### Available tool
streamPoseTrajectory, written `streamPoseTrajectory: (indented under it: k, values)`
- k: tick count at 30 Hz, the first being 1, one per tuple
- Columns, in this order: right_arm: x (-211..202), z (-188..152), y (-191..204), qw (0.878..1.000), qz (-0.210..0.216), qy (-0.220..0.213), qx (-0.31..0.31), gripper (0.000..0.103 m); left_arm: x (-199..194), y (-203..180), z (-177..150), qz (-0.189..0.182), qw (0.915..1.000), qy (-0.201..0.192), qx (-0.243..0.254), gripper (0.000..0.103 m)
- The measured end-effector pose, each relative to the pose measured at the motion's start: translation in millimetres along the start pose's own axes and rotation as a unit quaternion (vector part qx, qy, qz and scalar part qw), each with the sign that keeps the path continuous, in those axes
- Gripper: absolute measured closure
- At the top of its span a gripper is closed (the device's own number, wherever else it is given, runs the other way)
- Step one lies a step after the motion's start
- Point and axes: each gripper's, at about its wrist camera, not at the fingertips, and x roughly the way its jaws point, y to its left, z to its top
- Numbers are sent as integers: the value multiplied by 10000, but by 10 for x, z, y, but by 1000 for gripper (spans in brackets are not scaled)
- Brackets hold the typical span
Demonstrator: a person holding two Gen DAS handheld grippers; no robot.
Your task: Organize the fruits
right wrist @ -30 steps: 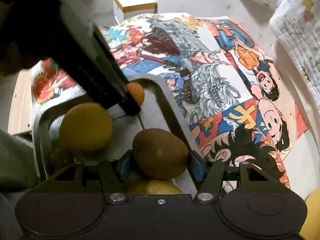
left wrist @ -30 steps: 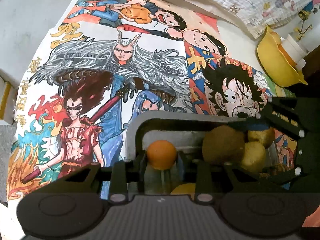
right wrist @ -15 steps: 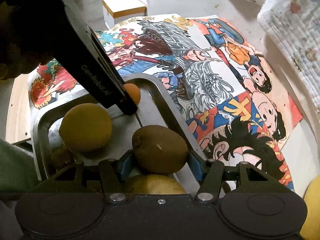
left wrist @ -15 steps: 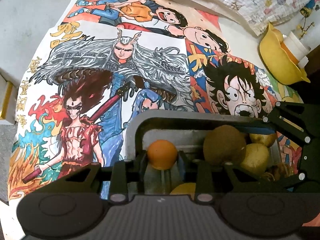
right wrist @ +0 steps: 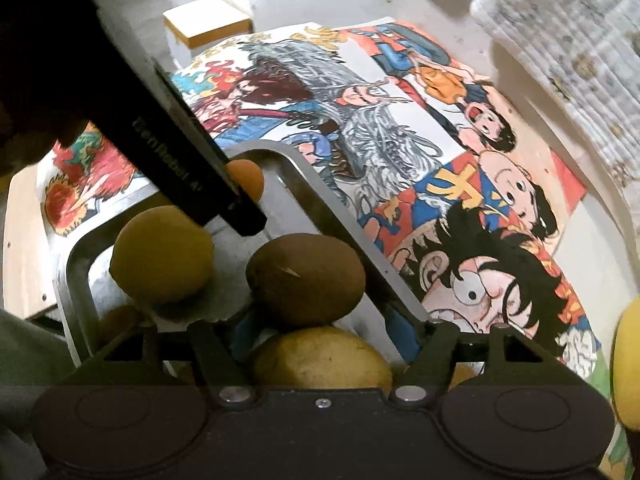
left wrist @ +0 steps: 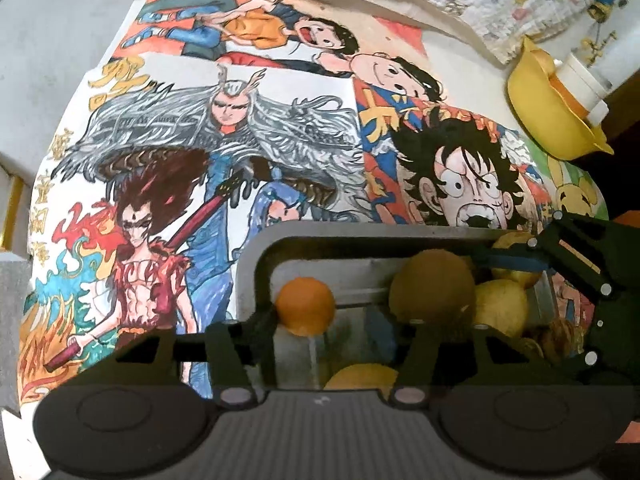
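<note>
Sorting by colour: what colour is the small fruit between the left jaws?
Orange, clearest in the left wrist view.

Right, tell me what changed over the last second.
Both grippers are letting go. The left gripper is opening off the small orange fruit; the right gripper is opening off the brown kiwi. Both fruits sit where they were, inside the metal tray. The other fruit, drawings and yellow bowl have not moved.

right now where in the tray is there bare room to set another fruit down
Bare floor lies in the metal tray between the small orange and the brown kiwi. The tray's right end, with the yellow fruits, is crowded.
</note>
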Motion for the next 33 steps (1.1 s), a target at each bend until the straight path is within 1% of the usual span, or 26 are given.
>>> streamPoseTrajectory:
  k: [4,6,10,15,17,19,24,27,33]
  values:
    - [-70,-27,2,9997,-124,-73,219,26,-58,-15,3,14,10000,-64,-72,37]
    - [-109,-44,-1,9992,-178,-98,352,25,-105,-9,7,38,9998,-123,-120,32]
    - [-169,-90,5,9974,-260,-138,657,24,-180,14,11,88,9997,-193,-139,29]
    - [-248,-141,10,9915,-326,-259,1236,24,-254,45,-12,138,9993,-286,-213,20]
    - [-272,-151,17,9887,-367,-300,1424,23,-276,61,-26,171,9990,-310,-270,18]
    - [-305,-161,18,9853,-431,-340,1619,17,-300,85,-47,201,9987,-329,-348,17]
    - [-421,-179,5,9720,-572,-529,2216,12,-396,133,-95,333,9974,-452,-444,6]
    - [-481,-198,-20,9635,-636,-641,2519,11,-472,166,-120,366,9968,-519,-481,3]
    - [-624,-236,-53,9493,-891,-816,2903,7,-608,183,-163,426,9956,-686,-475,1]
